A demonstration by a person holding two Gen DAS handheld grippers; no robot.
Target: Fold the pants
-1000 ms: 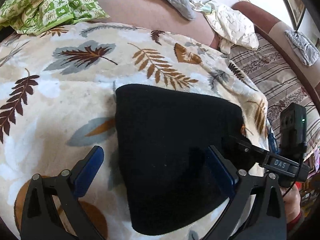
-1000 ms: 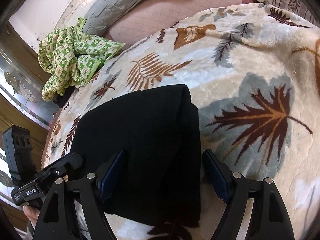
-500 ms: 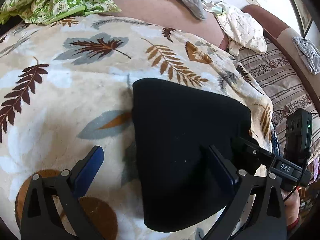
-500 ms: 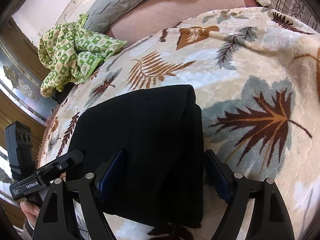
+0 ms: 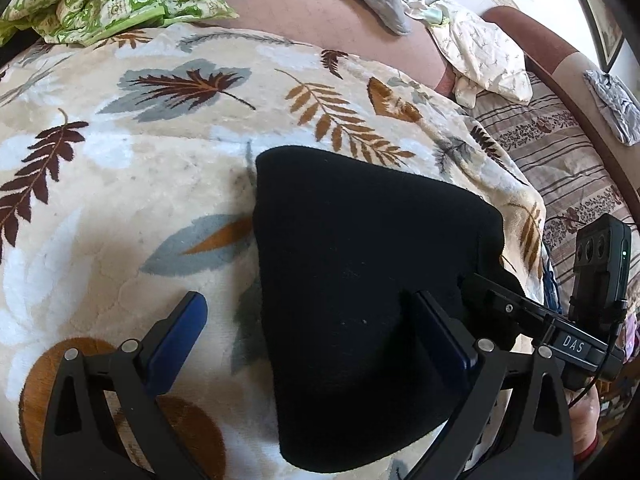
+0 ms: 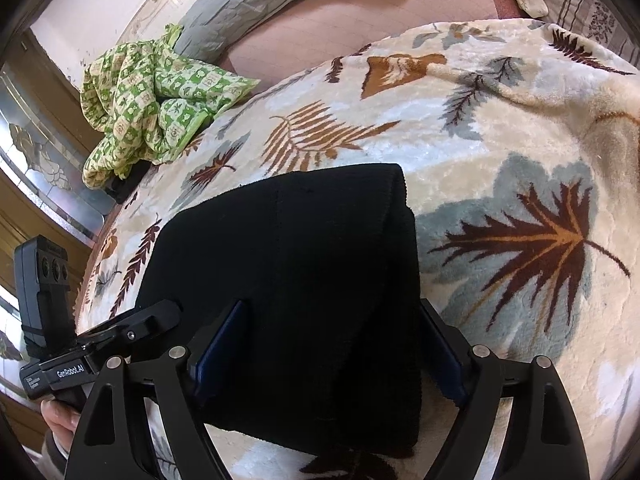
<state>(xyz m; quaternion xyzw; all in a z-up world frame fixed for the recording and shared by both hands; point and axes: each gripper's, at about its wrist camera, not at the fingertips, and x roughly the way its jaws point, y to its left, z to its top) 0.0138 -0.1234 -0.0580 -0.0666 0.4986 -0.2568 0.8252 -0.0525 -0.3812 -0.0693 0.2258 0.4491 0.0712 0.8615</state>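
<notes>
The folded black fabric pants (image 5: 360, 280) lie on the cream plush leaf-print blanket (image 5: 120, 200), directly ahead of and below both tongs. The left tongs (image 5: 316, 328) stand wide, spanning the bundle's left edge, gripping nothing. The right tongs (image 6: 332, 340) also gape wide (blue pads either side of the bundle's right fold), not pinching it.
</notes>
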